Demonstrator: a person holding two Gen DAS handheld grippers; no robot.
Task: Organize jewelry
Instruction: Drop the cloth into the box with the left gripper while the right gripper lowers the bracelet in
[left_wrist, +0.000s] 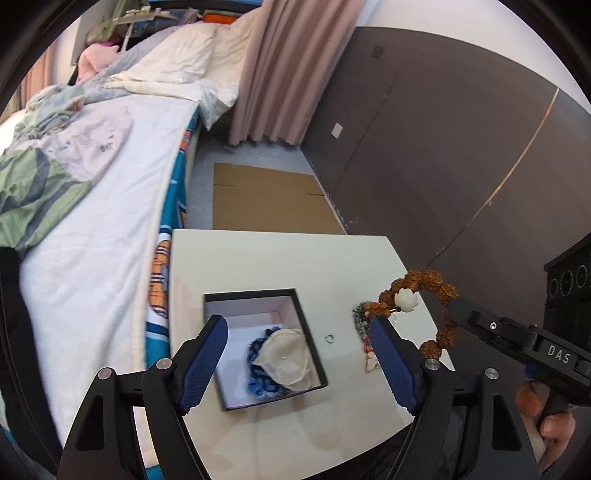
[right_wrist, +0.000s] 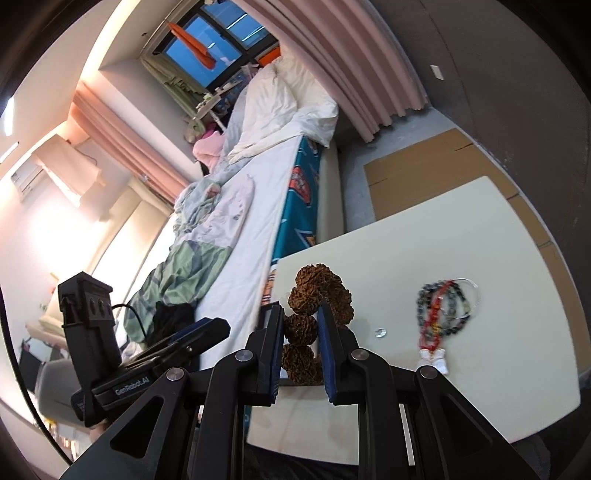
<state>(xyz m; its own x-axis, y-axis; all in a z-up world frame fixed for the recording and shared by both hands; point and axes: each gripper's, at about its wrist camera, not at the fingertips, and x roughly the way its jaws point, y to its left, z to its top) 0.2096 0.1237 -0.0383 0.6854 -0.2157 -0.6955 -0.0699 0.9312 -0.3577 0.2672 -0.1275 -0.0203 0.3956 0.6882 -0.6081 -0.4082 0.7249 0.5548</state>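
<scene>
A black box (left_wrist: 312, 384) with a white lining stands on the cream table (left_wrist: 280, 258). In it lie a blue bead bracelet (left_wrist: 258, 384) and a cream shell-shaped piece (left_wrist: 288, 358). My left gripper (left_wrist: 299, 363) is open and empty, just above the box. My right gripper (right_wrist: 300, 325) is shut on a brown rough-bead bracelet (right_wrist: 301, 330) with a white lotus bead (left_wrist: 406, 297), held above the table right of the box. A small silver ring (left_wrist: 328, 338) (right_wrist: 380, 333) and a heap of bracelets (right_wrist: 445, 302) (left_wrist: 364, 325) lie on the table.
A bed (left_wrist: 96, 240) with white sheet and crumpled clothes runs along the table's left side. Flat cardboard (left_wrist: 266, 199) lies on the floor beyond the table. A dark wall panel (left_wrist: 443, 147) is to the right. A white charm (right_wrist: 432, 360) lies by the heap.
</scene>
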